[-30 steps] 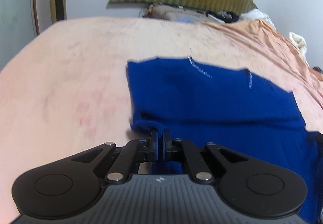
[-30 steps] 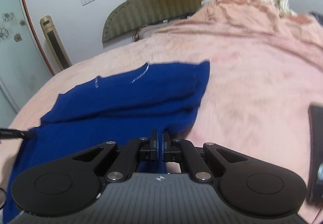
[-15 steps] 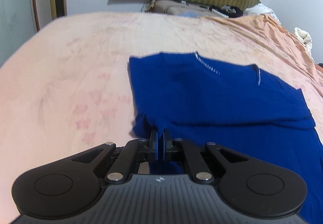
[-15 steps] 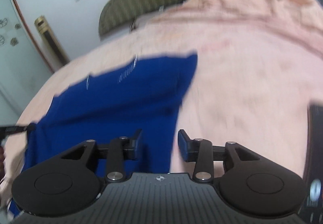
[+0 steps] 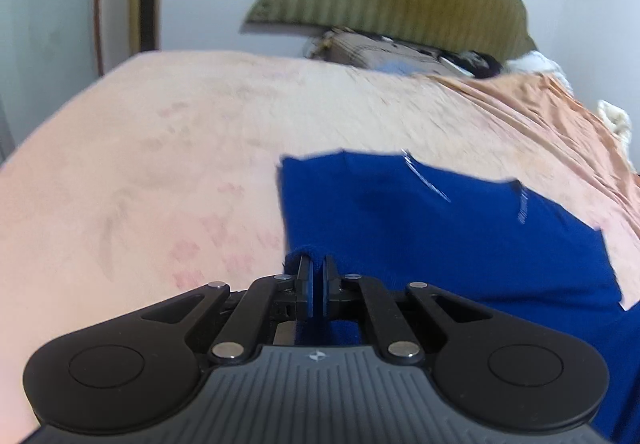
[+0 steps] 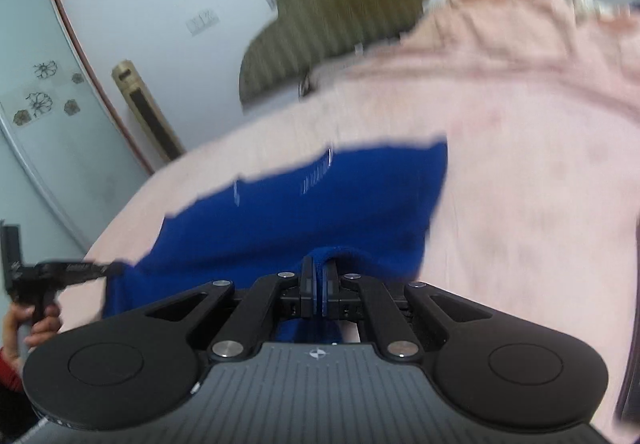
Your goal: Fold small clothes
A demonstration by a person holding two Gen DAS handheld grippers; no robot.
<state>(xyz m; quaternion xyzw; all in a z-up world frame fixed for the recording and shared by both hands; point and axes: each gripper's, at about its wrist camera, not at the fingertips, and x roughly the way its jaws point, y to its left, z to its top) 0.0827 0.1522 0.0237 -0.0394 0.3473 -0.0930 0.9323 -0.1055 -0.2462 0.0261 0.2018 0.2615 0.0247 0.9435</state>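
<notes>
Left gripper point(image 5: 316, 276) is clamped on a bunched near corner of the blue top point(image 5: 460, 236), low centre of its view. Right gripper point(image 6: 319, 278) has just been closing, fabric now pinched between its pads at the other near corner. The top lies spread on the pink bedspread point(image 5: 152, 172), mid-frame. Likely light, limp knit: it will sag and drag, so corners or hem are the places to hold. Far edge is free; bare bedspread beyond and to both sides. Dark object point(image 6: 630, 324) at right edge of right view: keep clear.
</notes>
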